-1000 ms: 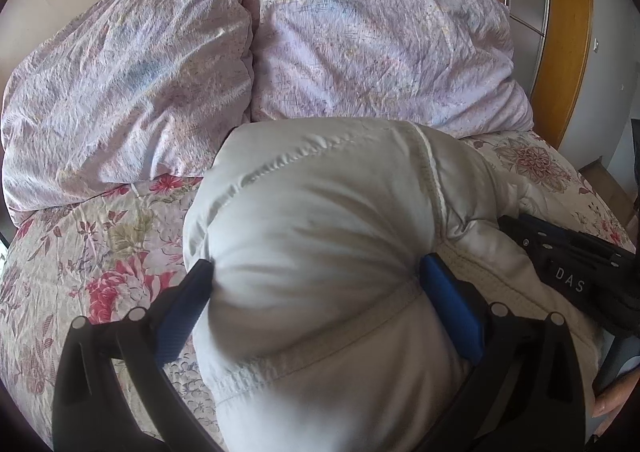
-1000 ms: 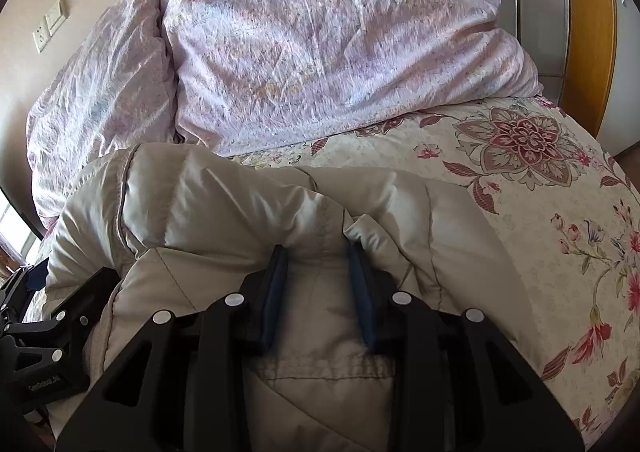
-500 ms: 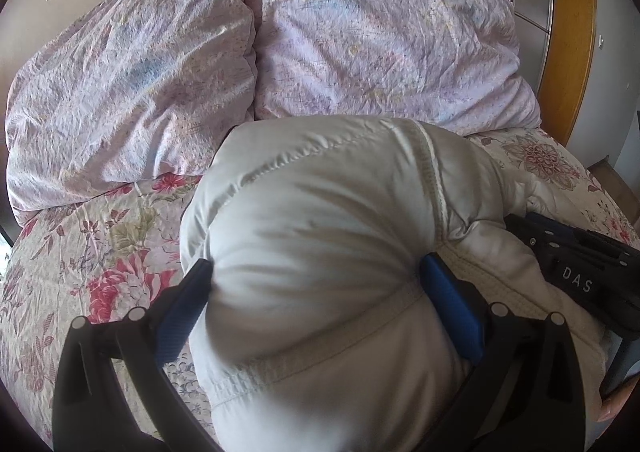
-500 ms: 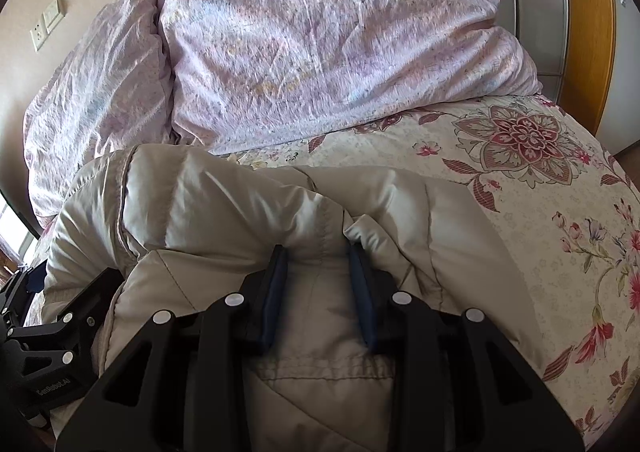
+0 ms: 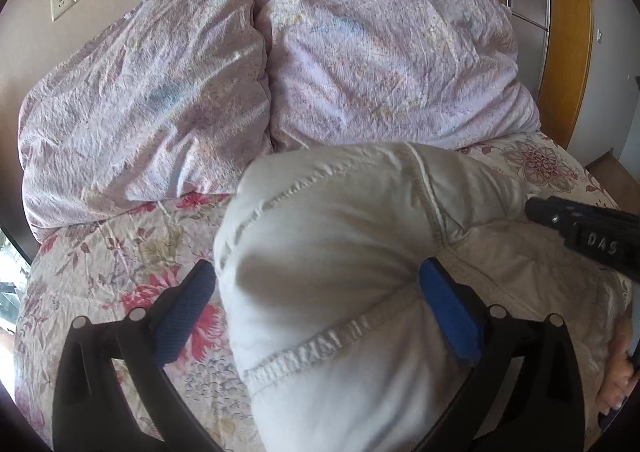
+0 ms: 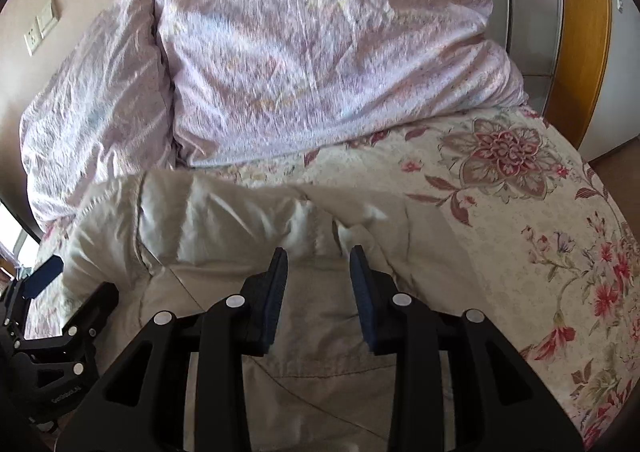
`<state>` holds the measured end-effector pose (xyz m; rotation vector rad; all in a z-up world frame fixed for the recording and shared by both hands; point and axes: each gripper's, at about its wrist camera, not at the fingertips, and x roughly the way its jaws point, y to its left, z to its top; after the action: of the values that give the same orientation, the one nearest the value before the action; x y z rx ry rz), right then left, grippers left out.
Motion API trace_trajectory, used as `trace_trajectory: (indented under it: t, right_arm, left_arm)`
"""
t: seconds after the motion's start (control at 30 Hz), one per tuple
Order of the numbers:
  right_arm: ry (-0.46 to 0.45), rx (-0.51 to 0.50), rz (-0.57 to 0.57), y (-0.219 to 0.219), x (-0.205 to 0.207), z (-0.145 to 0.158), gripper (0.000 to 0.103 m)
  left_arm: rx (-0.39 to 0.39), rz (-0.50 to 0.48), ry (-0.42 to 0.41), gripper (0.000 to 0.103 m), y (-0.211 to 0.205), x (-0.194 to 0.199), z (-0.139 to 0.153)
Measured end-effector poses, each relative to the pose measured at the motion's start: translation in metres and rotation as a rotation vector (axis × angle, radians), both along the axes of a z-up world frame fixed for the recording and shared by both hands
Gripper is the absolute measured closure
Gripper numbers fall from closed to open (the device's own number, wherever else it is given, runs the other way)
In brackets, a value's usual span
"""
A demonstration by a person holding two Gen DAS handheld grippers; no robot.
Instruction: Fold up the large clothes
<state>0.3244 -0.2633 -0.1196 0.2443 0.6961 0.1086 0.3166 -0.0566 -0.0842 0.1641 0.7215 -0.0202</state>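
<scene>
So we've got the puffy cream jacket [image 5: 340, 272] bunched on the floral bedspread [image 5: 100, 252], filling the lower middle of the left view, and our left gripper [image 5: 316, 292] is clamped wide around a fat fold of it. In the right view, our right gripper [image 6: 318, 272] pinches a narrower fold of the jacket at lower center, below the lilac pillows [image 6: 300, 52].
</scene>
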Motion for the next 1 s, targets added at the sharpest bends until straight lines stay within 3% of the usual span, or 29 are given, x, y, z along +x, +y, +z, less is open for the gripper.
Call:
trace_trajectory:
  t: [0.07,0.17,0.3,0.53,0.77,1.0]
  right_arm:
    - [-0.051,0.011,-0.012,-0.005,-0.003,0.015,0.069]
    - [-0.060,-0.011,-0.018,-0.002,0.005,0.020,0.069]
    - [-0.015,-0.062,-0.050,-0.001,0.019,-0.002,0.070]
    - [-0.006,0.002,-0.092,-0.012,0.024,-0.033,0.069]
    - [0.027,-0.008,-0.096,-0.010,0.031,-0.042,0.069]
    - [0.093,-0.088,-0.093,0.000,0.044,-0.047,0.069]
  left_arm:
    - [0.006,0.002,-0.028,0.002,0.000,0.002,0.010]
    - [0.027,0.012,-0.041,0.002,-0.002,0.011,0.016]
    - [0.021,0.016,-0.007,0.002,-0.006,0.025,0.002]
    - [-0.012,0.000,0.019,0.002,-0.011,0.030,-0.015]
    - [0.003,-0.008,0.058,0.002,-0.016,0.040,-0.024]
    - [-0.019,-0.006,0.107,0.002,-0.014,0.051,-0.033]
